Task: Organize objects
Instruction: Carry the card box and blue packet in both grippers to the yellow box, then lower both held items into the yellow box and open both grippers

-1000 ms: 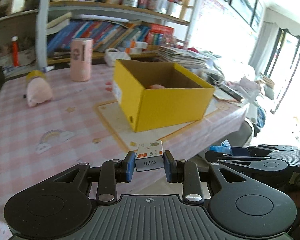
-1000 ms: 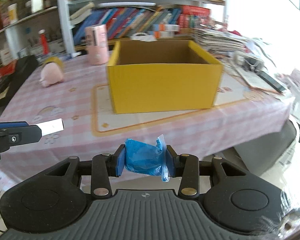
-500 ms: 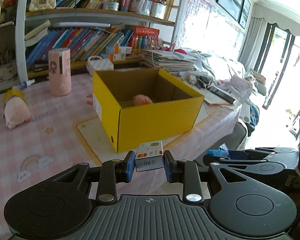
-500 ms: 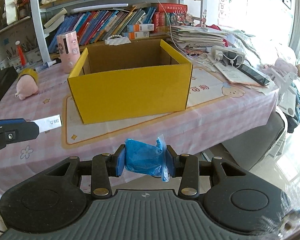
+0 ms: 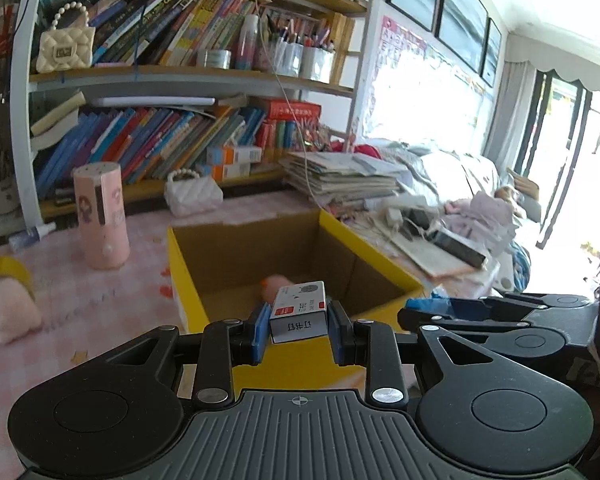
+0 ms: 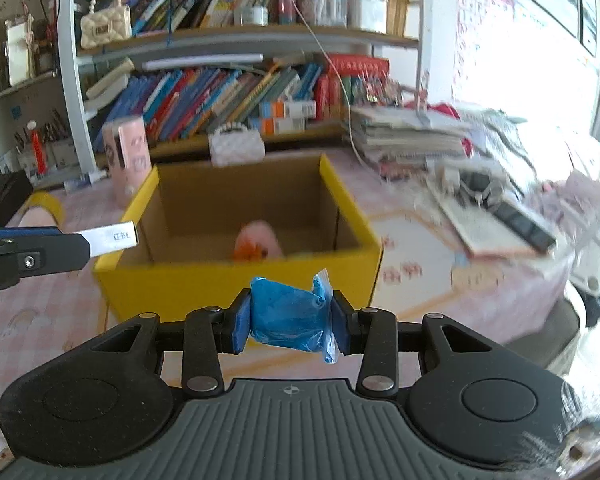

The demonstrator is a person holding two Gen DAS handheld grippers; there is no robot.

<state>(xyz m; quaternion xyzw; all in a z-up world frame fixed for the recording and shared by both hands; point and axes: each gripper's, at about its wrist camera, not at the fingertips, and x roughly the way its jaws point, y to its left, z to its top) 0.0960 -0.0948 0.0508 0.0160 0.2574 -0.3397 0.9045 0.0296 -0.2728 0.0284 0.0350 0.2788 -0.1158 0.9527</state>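
My left gripper (image 5: 298, 330) is shut on a small white box of staples (image 5: 299, 315) with a red label, held just above the near wall of the open yellow cardboard box (image 5: 188, 276). My right gripper (image 6: 290, 326) is shut on a blue plastic packet (image 6: 288, 316), in front of the same yellow box (image 6: 236, 288). A pink plush toy (image 6: 258, 242) lies inside the box; it also shows in the left wrist view (image 5: 274, 285). The left gripper with its staples box (image 6: 108, 238) shows at the left of the right wrist view.
On the pink checked tablecloth (image 5: 60, 300) stand a pink cylinder (image 5: 100, 216), a white quilted purse (image 5: 194, 198) and a pink plush with yellow band (image 5: 10, 306). Stacked papers and a phone (image 6: 500, 216) lie to the right. Bookshelves stand behind.
Both grippers have risen and moved forward toward the yellow box, which now looks closer and seen from above. Each keeps its object.
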